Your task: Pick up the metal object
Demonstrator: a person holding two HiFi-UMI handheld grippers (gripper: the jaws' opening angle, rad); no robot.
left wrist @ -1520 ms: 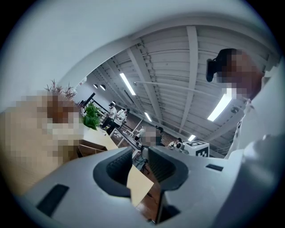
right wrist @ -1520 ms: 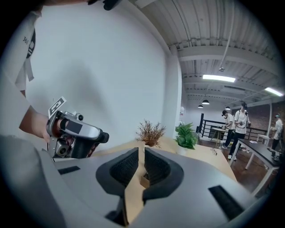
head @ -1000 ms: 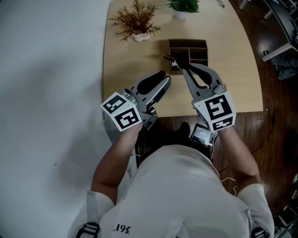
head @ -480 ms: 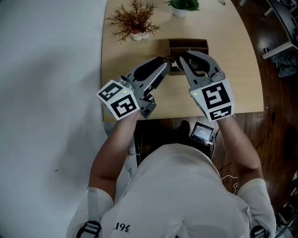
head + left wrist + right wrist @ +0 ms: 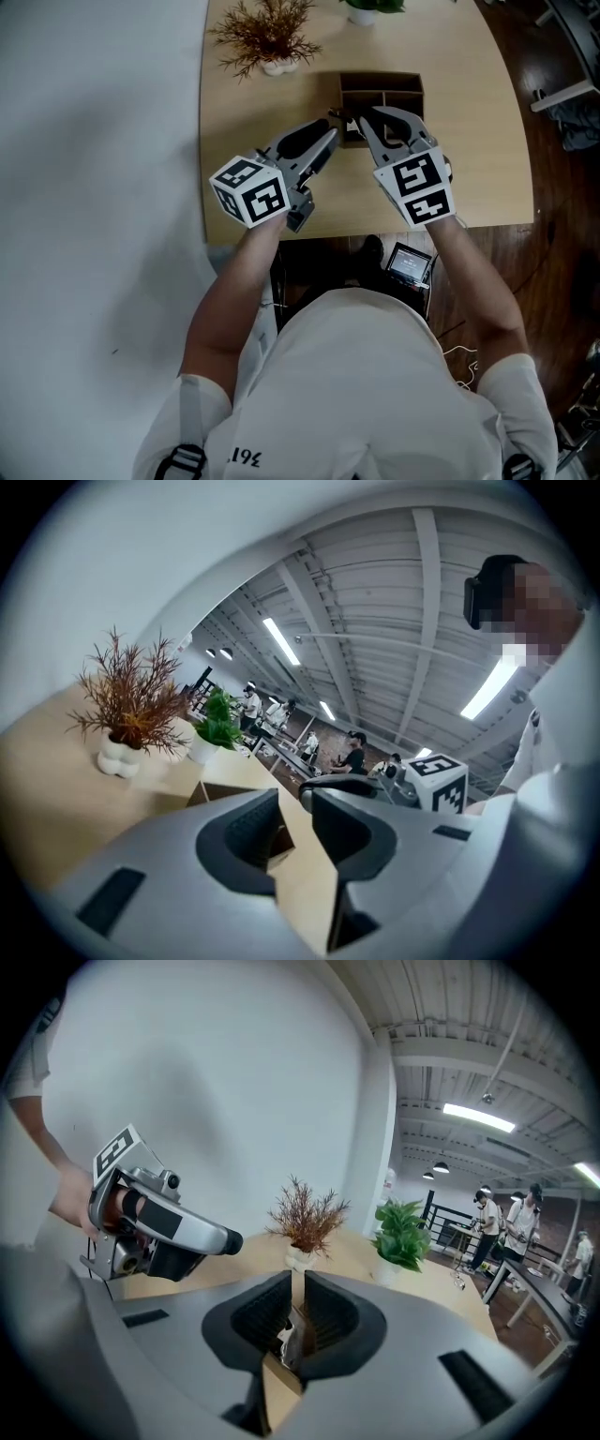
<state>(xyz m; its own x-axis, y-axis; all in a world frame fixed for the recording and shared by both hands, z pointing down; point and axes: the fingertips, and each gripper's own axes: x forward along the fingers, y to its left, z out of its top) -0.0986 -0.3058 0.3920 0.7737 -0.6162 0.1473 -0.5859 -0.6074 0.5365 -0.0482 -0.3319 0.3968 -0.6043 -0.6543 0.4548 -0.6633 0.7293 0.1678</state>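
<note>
At the 12 o'clock end of the tabletop [image 5: 469,141], both grippers meet nose to nose just off the 7 o'clock corner of the wooden box [image 5: 382,77]. The right gripper [image 5: 357,121] comes in from 5 o'clock, and its own view settles it: the jaws are pressed nearly together with a small, shiny metal object [image 5: 286,1340] pinched between the ribbed pads. I cannot tell whether the piece is clear of the wood below it.

The left gripper [image 5: 328,125] angles in from 7 o'clock, its tips just beside the right one's. Its jaws stand a little apart with nothing between them, only pale tabletop and a corner of the box showing through the gap.

Out at 11 o'clock sits a reddish dried plant [image 5: 265,33] in a white pot. A green plant [image 5: 373,6] sits at 12 o'clock, right on the far edge behind the box.
</note>
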